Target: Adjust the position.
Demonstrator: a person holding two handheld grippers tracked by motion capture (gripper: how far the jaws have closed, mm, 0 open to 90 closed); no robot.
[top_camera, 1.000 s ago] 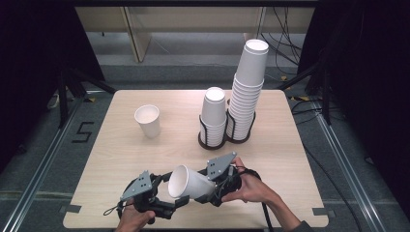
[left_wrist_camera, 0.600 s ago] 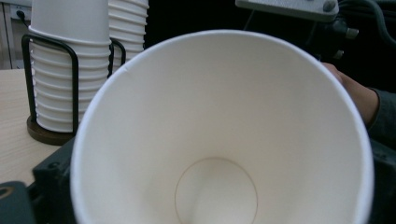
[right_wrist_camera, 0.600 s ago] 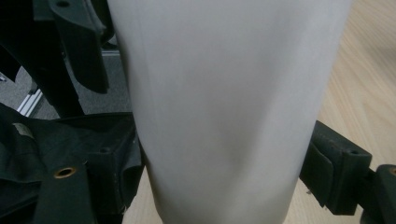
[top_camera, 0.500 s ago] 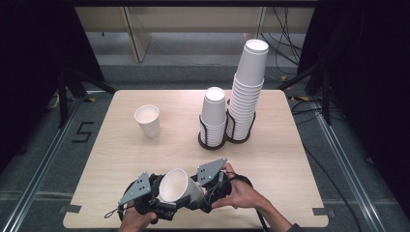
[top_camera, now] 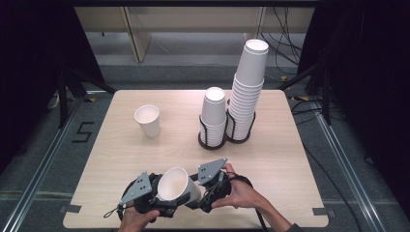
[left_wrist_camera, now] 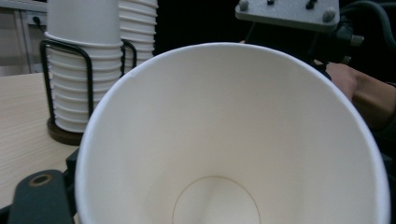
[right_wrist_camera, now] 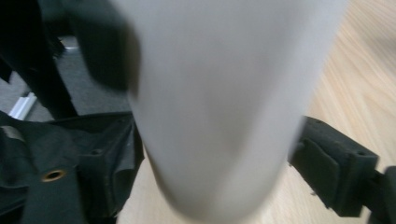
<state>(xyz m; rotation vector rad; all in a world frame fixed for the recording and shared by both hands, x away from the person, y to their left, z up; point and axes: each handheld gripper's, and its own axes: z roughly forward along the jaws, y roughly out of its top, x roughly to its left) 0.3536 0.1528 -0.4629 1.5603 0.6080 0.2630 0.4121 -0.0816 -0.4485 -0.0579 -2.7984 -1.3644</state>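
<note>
My left gripper point(top_camera: 162, 205) has just been closing on the paper cup point(top_camera: 178, 186), and my right gripper point(top_camera: 205, 193) squeezes its bottom.

Setting: a lab or test bay rigged for recording, not a home. Pale wood-grain surface point(top_camera: 290, 159) stands alone on grey carpeted floor point(top_camera: 43, 159), with metal rails point(top_camera: 36, 179) running along both sides. Tape corner marks point(top_camera: 70, 209) sit at the surface's near corners, and a "5" marker point(top_camera: 82, 131) is stuck on the floor. Black drapes point(top_camera: 29, 58) close off both flanks; loose cables point(top_camera: 285, 29) trail behind, by plain plywood furniture point(top_camera: 140, 34)
</note>
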